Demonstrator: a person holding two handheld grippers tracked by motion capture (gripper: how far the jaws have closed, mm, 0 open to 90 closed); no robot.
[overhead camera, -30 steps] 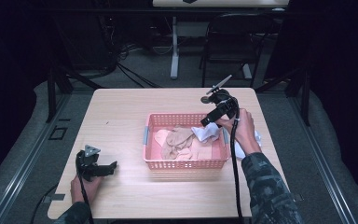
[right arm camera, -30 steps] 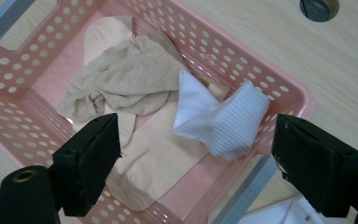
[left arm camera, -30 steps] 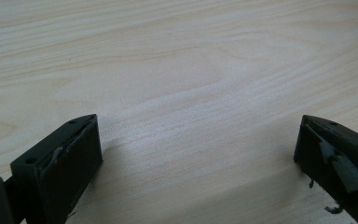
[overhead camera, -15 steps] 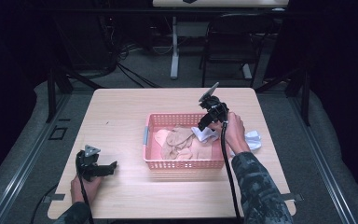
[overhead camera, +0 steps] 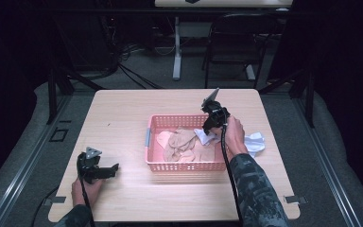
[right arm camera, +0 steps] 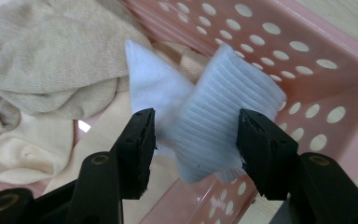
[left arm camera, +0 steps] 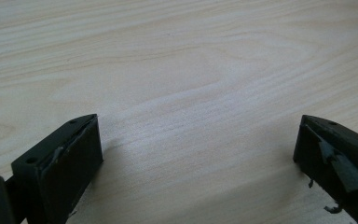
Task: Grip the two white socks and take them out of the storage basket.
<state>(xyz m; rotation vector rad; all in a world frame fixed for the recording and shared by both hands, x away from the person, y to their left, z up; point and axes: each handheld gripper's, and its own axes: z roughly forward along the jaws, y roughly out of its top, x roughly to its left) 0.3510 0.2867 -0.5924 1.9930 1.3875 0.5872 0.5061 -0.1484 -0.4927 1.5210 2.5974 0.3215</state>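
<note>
A pink perforated basket (overhead camera: 184, 166) (right arm camera: 307, 70) stands mid-table with beige socks (overhead camera: 182, 144) (right arm camera: 42, 60) piled in it. A white sock (overhead camera: 204, 137) (right arm camera: 200, 121) lies twisted against the basket's right inner wall. My right gripper (overhead camera: 207, 131) (right arm camera: 193, 140) points down into the basket. Its jaws have just been closing, and the white sock fills the gap between them, touching both pads. My left gripper (overhead camera: 113, 169) (left arm camera: 198, 140) rests at the table's near left corner, jaws wide apart over bare wood with nothing between them.
Another white sock (overhead camera: 255, 142) lies on the table just right of the basket, beside my right hand. The wooden table (overhead camera: 123, 118) has bare room to the basket's left and behind it. A chair and cables stand beyond the far edge.
My right gripper has come down from the basket's right edge into the basket, onto the white sock. The left gripper has stayed where it was.
</note>
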